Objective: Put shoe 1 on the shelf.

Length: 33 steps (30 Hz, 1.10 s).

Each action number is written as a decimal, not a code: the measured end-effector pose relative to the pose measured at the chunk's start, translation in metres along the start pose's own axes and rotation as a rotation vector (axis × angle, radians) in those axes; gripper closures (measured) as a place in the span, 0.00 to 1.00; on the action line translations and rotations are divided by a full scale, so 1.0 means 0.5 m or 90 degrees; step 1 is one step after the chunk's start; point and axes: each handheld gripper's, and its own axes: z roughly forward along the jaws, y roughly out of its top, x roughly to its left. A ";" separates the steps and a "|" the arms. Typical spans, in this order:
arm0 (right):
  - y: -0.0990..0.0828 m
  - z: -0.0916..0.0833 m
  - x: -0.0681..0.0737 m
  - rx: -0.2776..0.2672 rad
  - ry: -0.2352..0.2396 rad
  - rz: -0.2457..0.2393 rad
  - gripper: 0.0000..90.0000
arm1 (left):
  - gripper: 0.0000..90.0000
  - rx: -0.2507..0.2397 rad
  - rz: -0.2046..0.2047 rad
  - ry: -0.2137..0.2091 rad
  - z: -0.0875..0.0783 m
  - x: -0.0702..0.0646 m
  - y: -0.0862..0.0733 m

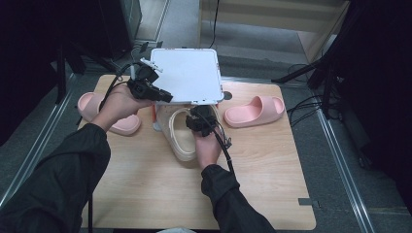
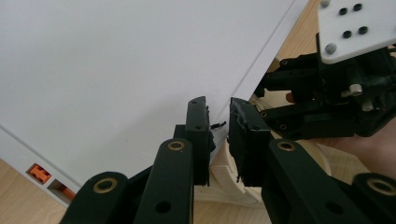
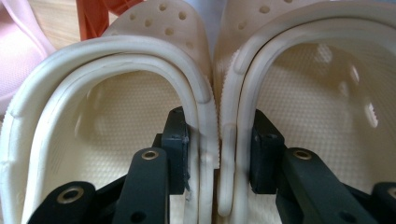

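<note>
while right claw point(image 3: 219, 154) pinches both cream clogs point(image 3: 205, 93) | left claw point(image 2: 218, 140) pinches white lid point(image 1: 187, 75) — pink slippers point(image 1: 253, 110) flank

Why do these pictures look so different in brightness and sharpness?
High view: dark surroundings, soft focus, table evenly lit. Left gripper view: the white lid looks washed out, its near tongs dark. Right gripper view: cream clogs bright and crisp, pink slipper blurred at the edge.
</note>
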 end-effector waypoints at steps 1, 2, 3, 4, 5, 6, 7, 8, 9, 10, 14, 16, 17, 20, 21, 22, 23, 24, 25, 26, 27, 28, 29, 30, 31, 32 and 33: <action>-0.002 0.002 0.001 -0.003 -0.001 -0.001 0.73 | 0.86 0.001 0.001 0.001 0.000 0.000 0.000; -0.002 0.002 0.001 -0.008 -0.005 -0.002 0.73 | 0.86 0.000 0.001 0.001 0.000 0.000 0.000; -0.001 0.003 0.000 -0.009 -0.004 0.002 0.73 | 0.86 -0.002 -0.001 0.000 0.000 0.000 0.000; 0.002 0.005 -0.001 -0.008 -0.002 0.013 0.73 | 0.86 -0.002 -0.003 -0.001 0.000 0.001 0.000; 0.002 0.005 -0.001 -0.008 -0.002 0.013 0.73 | 0.86 0.000 -0.003 0.000 0.000 0.000 0.000; 0.002 0.006 0.000 -0.006 -0.002 0.010 0.73 | 0.86 0.000 -0.002 0.001 0.000 0.000 0.000; 0.000 0.007 0.000 -0.008 -0.003 0.002 0.73 | 0.86 0.001 0.000 0.001 0.000 0.000 0.000; -0.001 0.006 0.001 -0.012 -0.005 -0.005 0.72 | 0.86 0.001 -0.001 0.001 0.000 0.000 0.000; -0.003 0.005 -0.001 -0.014 -0.004 -0.011 0.71 | 0.86 -0.002 -0.002 -0.001 0.000 0.001 0.000; -0.003 0.005 -0.001 -0.014 -0.004 -0.011 0.71 | 0.86 -0.002 -0.003 -0.002 0.000 0.001 0.000; -0.002 0.004 -0.005 -0.018 0.012 -0.020 0.68 | 0.86 -0.002 0.004 0.003 0.000 -0.002 -0.001; -0.001 0.000 -0.004 -0.023 0.010 -0.031 0.64 | 0.86 -0.003 0.000 0.001 0.000 -0.001 -0.001; -0.001 -0.002 -0.005 -0.023 0.012 -0.031 0.64 | 0.86 -0.007 -0.005 -0.001 0.001 0.000 -0.002; -0.003 -0.016 -0.014 -0.026 0.028 -0.026 0.61 | 0.86 -0.010 -0.009 -0.004 0.000 0.002 -0.003; -0.003 -0.016 -0.014 -0.026 0.028 -0.026 0.61 | 0.86 -0.010 -0.009 -0.004 0.000 0.002 -0.003; -0.004 -0.023 -0.016 -0.032 0.032 -0.026 0.62 | 0.86 -0.010 -0.010 -0.004 0.000 0.002 -0.004; -0.006 -0.031 -0.019 -0.037 0.037 -0.028 0.62 | 0.86 -0.010 -0.010 -0.005 0.000 0.002 -0.003; -0.007 -0.039 -0.021 -0.039 0.042 -0.030 0.64 | 0.86 -0.010 -0.013 -0.007 0.000 0.003 -0.003; -0.010 -0.048 -0.023 -0.041 0.052 -0.034 0.64 | 0.86 -0.010 -0.013 -0.009 0.000 0.004 -0.003; -0.012 -0.056 -0.025 -0.041 0.057 -0.037 0.65 | 0.86 -0.009 -0.015 -0.011 0.000 0.005 -0.003; -0.015 -0.065 -0.027 -0.040 0.062 -0.042 0.67 | 0.86 -0.011 -0.019 -0.011 0.000 0.006 -0.003; -0.018 -0.072 -0.028 -0.036 0.069 -0.046 0.69 | 0.86 -0.009 -0.021 -0.012 0.000 0.006 -0.003; -0.021 -0.079 -0.030 -0.028 0.074 -0.051 0.70 | 0.86 -0.008 -0.023 -0.013 0.000 0.006 -0.003; -0.025 -0.085 -0.031 -0.022 0.079 -0.053 0.72 | 0.86 -0.006 -0.023 -0.013 0.000 0.006 -0.002; -0.029 -0.093 -0.033 -0.020 0.088 -0.057 0.73 | 0.86 -0.004 -0.025 -0.012 0.000 0.006 -0.001; -0.034 -0.102 -0.036 -0.021 0.095 -0.059 0.75 | 0.86 -0.004 -0.026 -0.010 0.000 0.005 -0.001; -0.042 -0.116 -0.038 -0.022 0.110 -0.066 0.77 | 0.86 -0.005 -0.028 -0.009 0.000 0.004 -0.001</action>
